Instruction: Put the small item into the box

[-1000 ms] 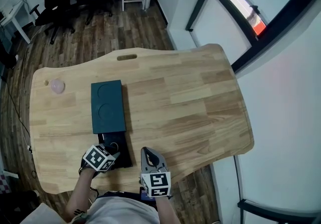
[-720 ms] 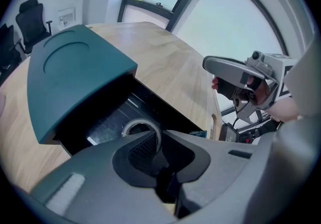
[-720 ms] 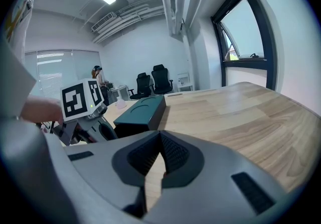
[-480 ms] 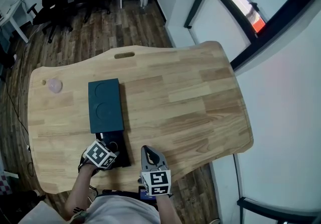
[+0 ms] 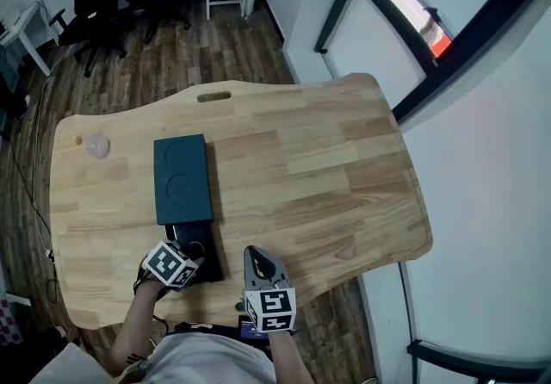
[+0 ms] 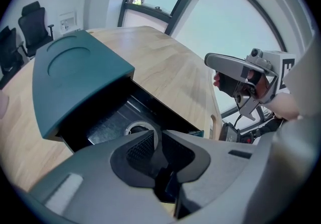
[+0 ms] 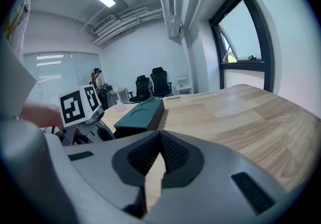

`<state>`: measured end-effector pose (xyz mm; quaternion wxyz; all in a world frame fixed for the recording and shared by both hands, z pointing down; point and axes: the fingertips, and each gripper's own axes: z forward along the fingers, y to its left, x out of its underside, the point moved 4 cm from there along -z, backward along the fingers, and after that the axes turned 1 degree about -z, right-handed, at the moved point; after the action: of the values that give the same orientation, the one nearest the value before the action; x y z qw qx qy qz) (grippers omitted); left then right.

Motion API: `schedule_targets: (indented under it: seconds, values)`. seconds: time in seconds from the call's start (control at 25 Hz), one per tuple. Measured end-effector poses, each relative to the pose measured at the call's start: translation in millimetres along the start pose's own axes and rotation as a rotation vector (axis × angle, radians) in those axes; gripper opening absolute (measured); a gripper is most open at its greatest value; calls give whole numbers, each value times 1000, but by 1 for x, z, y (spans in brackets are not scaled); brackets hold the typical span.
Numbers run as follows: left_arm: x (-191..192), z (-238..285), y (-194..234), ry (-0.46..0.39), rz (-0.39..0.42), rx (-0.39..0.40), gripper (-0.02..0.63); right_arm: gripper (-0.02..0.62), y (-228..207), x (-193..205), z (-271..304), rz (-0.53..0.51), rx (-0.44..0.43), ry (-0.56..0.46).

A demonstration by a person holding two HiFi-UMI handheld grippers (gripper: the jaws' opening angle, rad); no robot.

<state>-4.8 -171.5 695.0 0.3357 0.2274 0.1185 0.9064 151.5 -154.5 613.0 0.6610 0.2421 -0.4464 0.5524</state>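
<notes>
1. Spanning most of the head view, the wooden table (image 5: pixel 327 176) has a curved edge nearest the person.
2. A teal box (image 5: pixel 182 177) lies flat at about 9 o'clock from the table's middle.
3. Its black drawer (image 5: pixel 191 233) is slid out toward 6 o'clock.
4. The left gripper (image 6: pixel 154 136) hovers over the drawer's near end, at about 7 o'clock on the table. Its jaws are drawn together with nothing between them.
5. The right gripper (image 7: pixel 161 137) sits at the table's 6 o'clock edge, just beside the left one. Its jaws are closed and empty.
6. A white ring (image 6: pixel 136 124) lies inside the drawer, just beyond the left jaws.
7. A small pink lump (image 5: pixel 97 146) rests near the table's 10 o'clock corner, apart from the box.
</notes>
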Motion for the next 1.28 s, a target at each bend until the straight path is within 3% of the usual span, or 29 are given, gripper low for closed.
schedule_targets:
  seconds: [0.32, 0.44, 0.68, 0.92, 1.28]
  values:
    - [-8, -33, -6, -174, -16, -60, 37, 5, 14, -13, -19, -19, -6, -41]
    - [-9, -49, -13, -251, -17, -82, 3, 5, 23, -16, -28, -30, -11, -55]
    - [-3, -81, -29, -416, -42, -85, 3, 5, 43, -20, -46, -44, -21, -83]
    - [11, -103, -38, -639, -214, 36, 3, 5, 56, -21, -61, -53, -8, -104]
    - [22, -158, -39, -891, -131, -153, 3, 4, 78, -23, -78, -72, 5, -135]
